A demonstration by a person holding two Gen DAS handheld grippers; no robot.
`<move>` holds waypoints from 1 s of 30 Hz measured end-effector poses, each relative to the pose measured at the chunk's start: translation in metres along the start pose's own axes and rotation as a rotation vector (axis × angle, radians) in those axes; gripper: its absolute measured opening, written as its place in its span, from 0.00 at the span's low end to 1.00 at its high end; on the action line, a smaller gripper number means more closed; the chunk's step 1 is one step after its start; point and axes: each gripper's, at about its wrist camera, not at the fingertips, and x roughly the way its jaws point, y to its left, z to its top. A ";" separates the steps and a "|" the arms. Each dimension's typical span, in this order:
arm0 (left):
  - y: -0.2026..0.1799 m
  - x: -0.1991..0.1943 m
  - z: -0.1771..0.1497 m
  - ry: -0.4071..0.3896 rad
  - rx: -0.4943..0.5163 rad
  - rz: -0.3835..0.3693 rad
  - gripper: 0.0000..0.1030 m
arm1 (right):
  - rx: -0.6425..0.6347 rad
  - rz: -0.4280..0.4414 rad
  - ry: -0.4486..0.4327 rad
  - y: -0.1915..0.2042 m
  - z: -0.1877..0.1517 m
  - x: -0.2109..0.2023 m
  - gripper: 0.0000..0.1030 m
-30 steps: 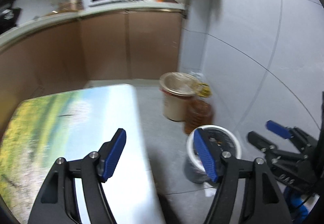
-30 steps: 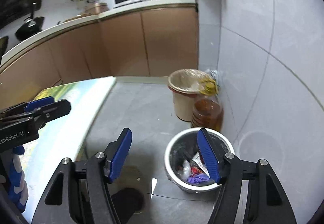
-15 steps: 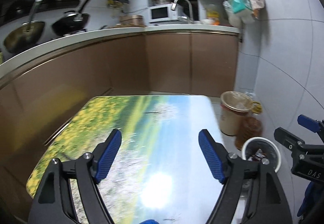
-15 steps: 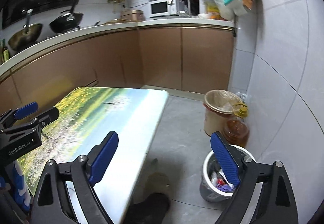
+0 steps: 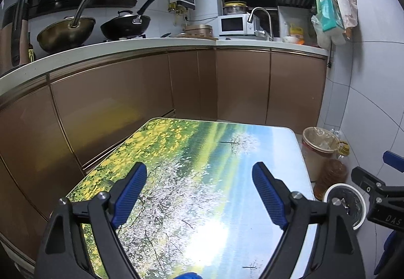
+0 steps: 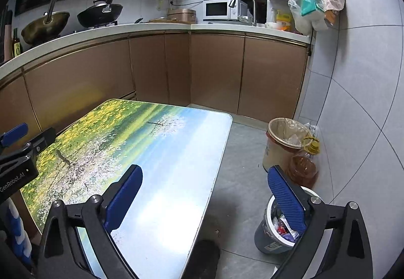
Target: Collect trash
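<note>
A small white-rimmed trash bin [image 6: 274, 233] with wrappers inside stands on the floor by the right wall; it also shows in the left wrist view [image 5: 353, 205]. My left gripper [image 5: 199, 193] is open and empty, above the table with a landscape print [image 5: 192, 152]. My right gripper [image 6: 204, 198] is open and empty, above the table's right edge [image 6: 217, 152] and the floor, its right finger in front of the bin. No loose trash shows on the table.
A beige bin with a plastic liner [image 6: 280, 142] and a jug of amber oil [image 6: 304, 165] stand against the right wall. Brown cabinets [image 6: 214, 69] under a white counter run behind the table. Grey tiled floor [image 6: 242, 178] lies between table and bins.
Both grippers have risen and pulled back from the small bin. The views now take in the whole table and kitchen counter. Both stay open and empty.
</note>
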 end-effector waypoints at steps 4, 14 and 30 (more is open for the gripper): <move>0.004 0.000 -0.002 -0.004 -0.002 0.012 0.82 | 0.003 -0.008 0.002 -0.001 -0.002 0.001 0.96; 0.008 0.002 -0.002 0.005 -0.021 0.012 0.82 | 0.037 -0.052 -0.006 -0.015 -0.002 0.001 0.98; -0.007 -0.001 -0.004 0.013 0.011 -0.020 0.82 | 0.081 -0.088 0.013 -0.040 -0.015 0.001 0.98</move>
